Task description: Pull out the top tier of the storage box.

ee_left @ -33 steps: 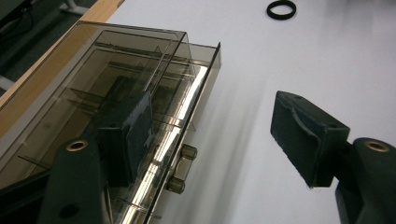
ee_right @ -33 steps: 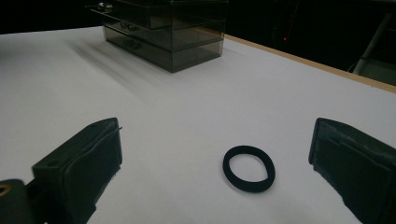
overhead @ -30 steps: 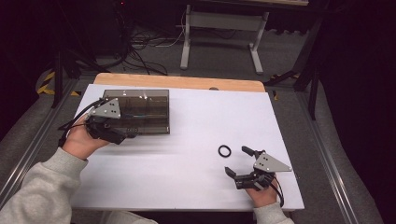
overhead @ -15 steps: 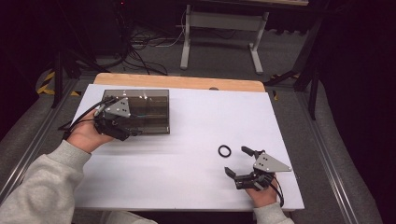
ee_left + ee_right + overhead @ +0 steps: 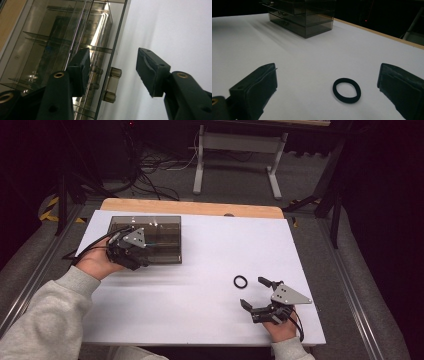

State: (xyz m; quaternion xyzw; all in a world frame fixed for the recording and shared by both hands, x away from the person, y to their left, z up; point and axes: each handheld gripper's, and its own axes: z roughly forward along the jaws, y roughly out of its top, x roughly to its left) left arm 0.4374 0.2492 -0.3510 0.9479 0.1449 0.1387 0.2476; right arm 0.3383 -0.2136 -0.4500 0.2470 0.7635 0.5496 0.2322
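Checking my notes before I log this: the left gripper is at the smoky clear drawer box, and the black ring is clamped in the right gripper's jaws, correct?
Not quite. The black ring lies loose on the white table between the open jaws of the right gripper, untouched, as the right gripper view shows. The left gripper is at the drawer box.

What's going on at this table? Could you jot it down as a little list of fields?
Table: white top
Box: smoky clear drawer box, far left
Handle: small knob on the box front
Left gripper: at the box, jaws either side of the handle, just closing, not yet pressing
Ring: black band, flat on the table
Right gripper: open, just short of the ring
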